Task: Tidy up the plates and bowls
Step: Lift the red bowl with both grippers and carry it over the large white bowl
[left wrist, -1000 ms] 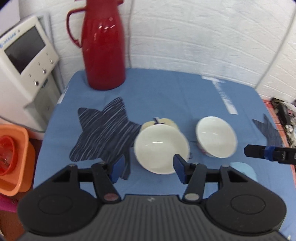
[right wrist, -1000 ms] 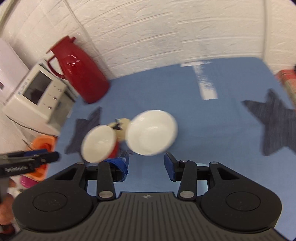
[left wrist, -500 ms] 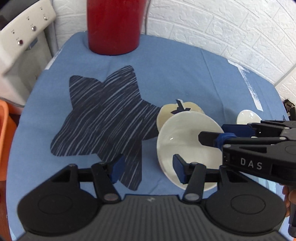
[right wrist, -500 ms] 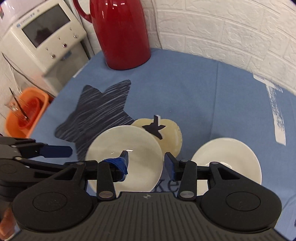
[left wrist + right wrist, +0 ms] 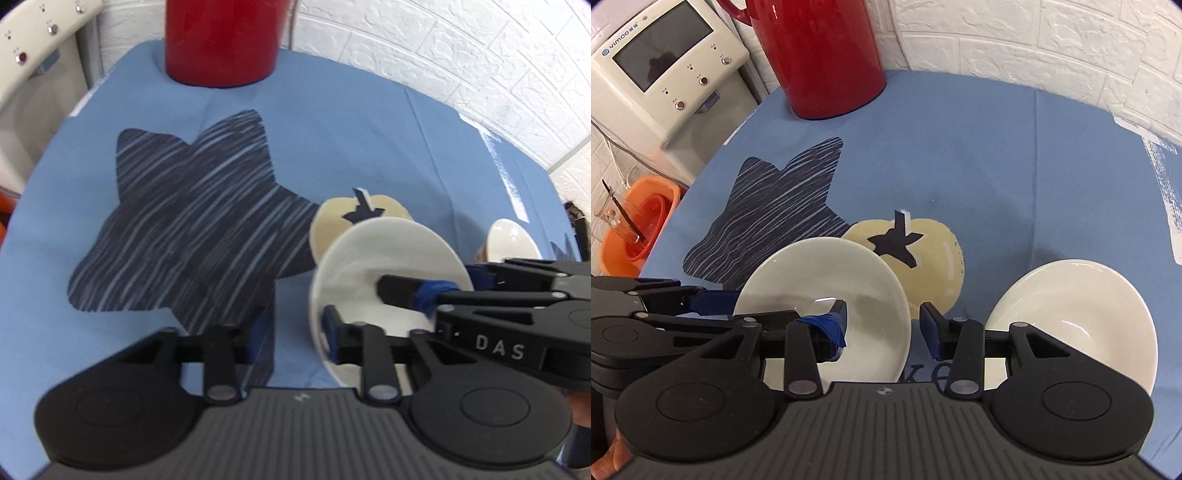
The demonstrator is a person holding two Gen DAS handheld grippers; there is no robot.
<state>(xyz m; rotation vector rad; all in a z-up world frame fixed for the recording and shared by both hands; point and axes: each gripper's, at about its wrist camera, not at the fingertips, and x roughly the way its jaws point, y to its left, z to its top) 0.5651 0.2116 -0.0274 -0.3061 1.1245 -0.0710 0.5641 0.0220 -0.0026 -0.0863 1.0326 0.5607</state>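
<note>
Hidden: the near rim of the left white ceramic bowl [image 5: 827,295] sits behind the black right gripper [image 5: 882,325]; in the left wrist view the same bowl [image 5: 373,266] is partly covered by both tools.
Cut off: the tall red thermos jug [image 5: 820,55] loses its top in both views.
Hard to make out: the left view is blurred.
Left gripper [image 5: 295,332]: jaws spread, right finger [image 5: 330,332] inside the bowl's rim, holding nothing.
Right gripper: jaws apart astride the bowl's right rim, left finger [image 5: 834,325] over its interior; contact unclear.
Task things: both bowls rest on the blue tablecloth [image 5: 997,166], second white ceramic bowl [image 5: 1078,317] to the right, apart.
Change: half a second ago the right gripper sat farther back; it has advanced over the bowl.
</note>
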